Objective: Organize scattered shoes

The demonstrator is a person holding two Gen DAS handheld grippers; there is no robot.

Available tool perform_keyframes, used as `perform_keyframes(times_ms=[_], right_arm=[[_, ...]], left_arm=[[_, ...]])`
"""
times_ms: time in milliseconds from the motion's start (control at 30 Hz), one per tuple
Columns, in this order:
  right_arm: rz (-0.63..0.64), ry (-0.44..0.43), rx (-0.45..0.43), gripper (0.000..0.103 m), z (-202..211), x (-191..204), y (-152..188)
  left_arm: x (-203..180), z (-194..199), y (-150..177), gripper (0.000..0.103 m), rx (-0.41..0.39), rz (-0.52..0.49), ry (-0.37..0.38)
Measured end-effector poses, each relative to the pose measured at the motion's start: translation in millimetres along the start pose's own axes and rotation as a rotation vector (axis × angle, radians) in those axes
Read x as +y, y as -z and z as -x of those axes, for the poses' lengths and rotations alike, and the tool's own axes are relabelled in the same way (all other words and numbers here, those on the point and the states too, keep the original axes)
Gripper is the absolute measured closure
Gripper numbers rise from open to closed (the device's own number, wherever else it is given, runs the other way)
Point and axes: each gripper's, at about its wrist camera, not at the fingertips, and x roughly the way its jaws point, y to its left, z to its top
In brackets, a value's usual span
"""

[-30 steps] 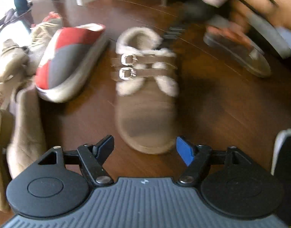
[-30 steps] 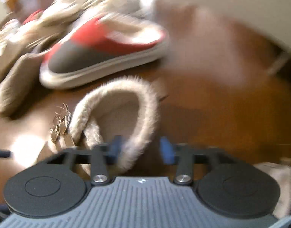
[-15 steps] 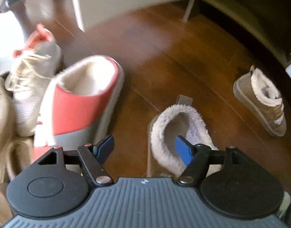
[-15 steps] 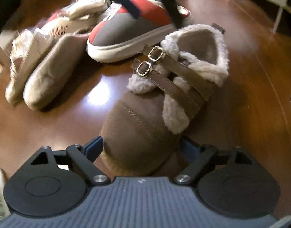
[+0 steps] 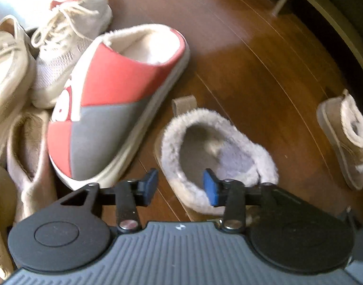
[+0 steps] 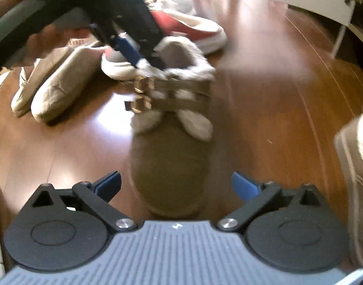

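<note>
A brown fleece-lined boot with two buckled straps [image 6: 172, 128] stands on the wooden floor; its fleece collar [image 5: 214, 142] shows from above in the left wrist view. My left gripper [image 5: 180, 186] has its fingers either side of the collar's rim, one inside the opening, with a gap still showing; it also shows in the right wrist view [image 6: 134, 52] at the boot's collar. My right gripper [image 6: 176, 185] is open wide, with the boot's toe between its fingers. The matching brown boot [image 5: 345, 137] stands to the right.
A red and grey slipper [image 5: 115, 104] lies just left of the boot. Pale sneakers [image 5: 70, 38] and beige shoes [image 5: 27, 156] are piled further left. A white cabinet with legs [image 5: 281, 0] stands behind.
My left gripper has come down over the boot's collar and narrowed around its rim. My right gripper has let go of the collar, backed off to the toe end and opened wide.
</note>
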Motion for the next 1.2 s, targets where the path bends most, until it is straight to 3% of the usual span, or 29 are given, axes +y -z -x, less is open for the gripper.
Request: perform_keyframes(times_ms=[100, 167, 267, 467, 700, 767, 867, 1000, 1033, 1133, 1200], right_arm=[[0.065, 0.093, -0.027, 0.007, -15, 12, 6], [0.106, 0.086, -0.06, 0.018, -17, 14, 11], [0.113, 0.073, -0.045, 0.025, -8, 2, 12], [0.08, 0.124, -0.059, 0.026, 37, -48, 46], [0.078, 0.21, -0.059, 0.027, 68, -125, 85], [0.088, 0.221, -0.038, 0.026, 67, -138, 92], [0.06, 0.216, -0.004, 0.02, 70, -157, 105], [-0.013, 0.252, -0.031, 0.011, 79, -160, 111], [-0.024, 0.259, -0.033, 0.012, 79, -159, 113], [-0.057, 0.258, -0.047, 0.031, 78, -159, 122], [-0.069, 0.268, -0.061, 0.033, 78, -158, 124]], left_arm=[[-6, -9, -4, 0.057, 0.01, -0.017, -0.018], [-10, -17, 0, 0.072, 0.027, -0.048, -0.014], [-17, -18, 7, 0.082, 0.001, -0.128, -0.029], [-80, 2, 12, 0.089, -0.071, -0.212, 0.117], [-164, -23, -8, 0.089, -0.075, -0.284, 0.2], [-172, -34, -8, 0.088, -0.071, -0.281, 0.21], [-183, -31, -5, 0.069, -0.068, -0.265, 0.223], [-187, -32, -7, 0.07, -0.057, -0.253, 0.204], [-191, -34, -8, 0.07, -0.051, -0.255, 0.198], [-198, -38, -10, 0.071, -0.049, -0.27, 0.181], [-203, -40, -11, 0.072, -0.054, -0.282, 0.175]])
